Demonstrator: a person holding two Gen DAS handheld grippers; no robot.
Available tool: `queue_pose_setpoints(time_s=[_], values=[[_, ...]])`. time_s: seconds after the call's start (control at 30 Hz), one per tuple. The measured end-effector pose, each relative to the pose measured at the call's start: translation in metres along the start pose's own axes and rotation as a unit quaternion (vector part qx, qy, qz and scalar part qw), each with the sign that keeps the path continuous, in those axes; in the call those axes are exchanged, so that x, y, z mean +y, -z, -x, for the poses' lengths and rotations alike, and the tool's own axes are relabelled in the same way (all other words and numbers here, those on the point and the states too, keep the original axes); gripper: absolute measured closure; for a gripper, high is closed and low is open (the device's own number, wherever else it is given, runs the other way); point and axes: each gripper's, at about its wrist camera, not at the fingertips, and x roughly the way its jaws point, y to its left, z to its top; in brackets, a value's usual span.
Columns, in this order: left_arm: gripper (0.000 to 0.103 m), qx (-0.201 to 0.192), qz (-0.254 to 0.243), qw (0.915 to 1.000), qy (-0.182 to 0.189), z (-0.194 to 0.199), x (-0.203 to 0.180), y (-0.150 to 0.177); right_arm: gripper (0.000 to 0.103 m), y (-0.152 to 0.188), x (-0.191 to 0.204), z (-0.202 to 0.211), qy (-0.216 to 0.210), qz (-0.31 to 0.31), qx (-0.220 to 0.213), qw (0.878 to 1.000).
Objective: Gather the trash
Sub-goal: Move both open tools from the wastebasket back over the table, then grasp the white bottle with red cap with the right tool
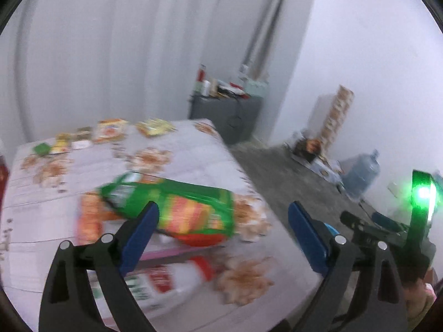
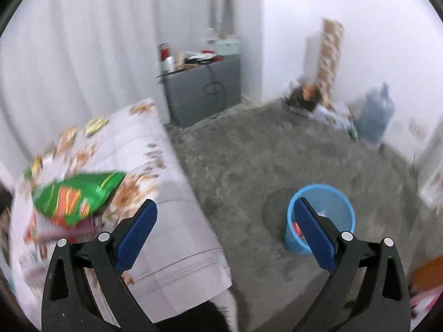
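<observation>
Both tools gape wide and empty, green snack bag [image 1: 177, 210] just beyond left tool [image 1: 224, 227]

Glossy green packet [image 1: 177, 210], plastic bucket [image 2: 332, 202]

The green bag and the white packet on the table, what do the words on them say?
None can be read.
Green bag: print is blurred into stripes.
White packet: red and green letters, too smeared to read.
Small wrappers at the table's far edge: too small and blurred.
</observation>
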Motion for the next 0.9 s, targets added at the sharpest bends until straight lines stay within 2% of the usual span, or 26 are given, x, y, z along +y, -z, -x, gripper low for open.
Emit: queue_pose_setpoints(time_s=[0.1, 0.17, 0.23, 0.27, 0.33, 0.4, 0.53, 0.63, 0.73, 0.77, 0.9], values=[[0.011, -0.036, 0.009, 0.9989, -0.029, 0.028, 0.036, 0.005, 0.008, 0.002, 0.021, 0.006, -0.002, 0.032, -0.017, 0.999], [0.010, -0.055, 0.016, 0.9971, -0.051, 0.043, 0.059, 0.009, 0.008, 0.003, 0.027, 0.011, -0.039, 0.036, -0.026, 0.998], [0.010, -0.069, 0.019, 0.9949, -0.072, 0.058, 0.079, 0.015, 0.008, 0.003, 0.028, 0.014, -0.105, 0.018, -0.040, 0.994], [0.010, -0.073, 0.020, 0.9937, -0.083, 0.062, 0.089, 0.018, 0.008, 0.001, 0.031, 0.015, -0.125, 0.009, -0.047, 0.991], [0.010, -0.076, 0.023, 0.9909, -0.109, 0.072, 0.110, 0.027, 0.008, 0.000, 0.036, 0.016, -0.162, 0.000, -0.055, 0.985], [0.010, -0.074, 0.028, 0.9898, -0.119, 0.077, 0.126, 0.036, 0.008, -0.004, 0.048, 0.012, -0.191, 0.003, -0.050, 0.980], [0.010, -0.046, 0.050, 0.9905, -0.119, 0.069, 0.151, 0.052, 0.008, -0.011, 0.064, -0.002, -0.234, 0.003, -0.009, 0.972], [0.010, -0.033, 0.075, 0.9915, -0.101, 0.059, 0.163, 0.055, 0.008, -0.010, 0.066, -0.017, -0.285, -0.025, 0.041, 0.957], [0.010, -0.030, 0.089, 0.9925, -0.078, 0.049, 0.166, 0.054, 0.009, -0.005, 0.066, -0.034, -0.338, -0.062, 0.097, 0.934], [0.010, -0.029, 0.092, 0.9929, -0.069, 0.044, 0.166, 0.054, 0.012, -0.002, 0.070, -0.036, -0.349, -0.070, 0.109, 0.928], [0.010, -0.021, 0.097, 0.9938, -0.050, 0.032, 0.163, 0.053, 0.024, 0.000, 0.077, -0.066, -0.405, -0.123, 0.182, 0.887]])
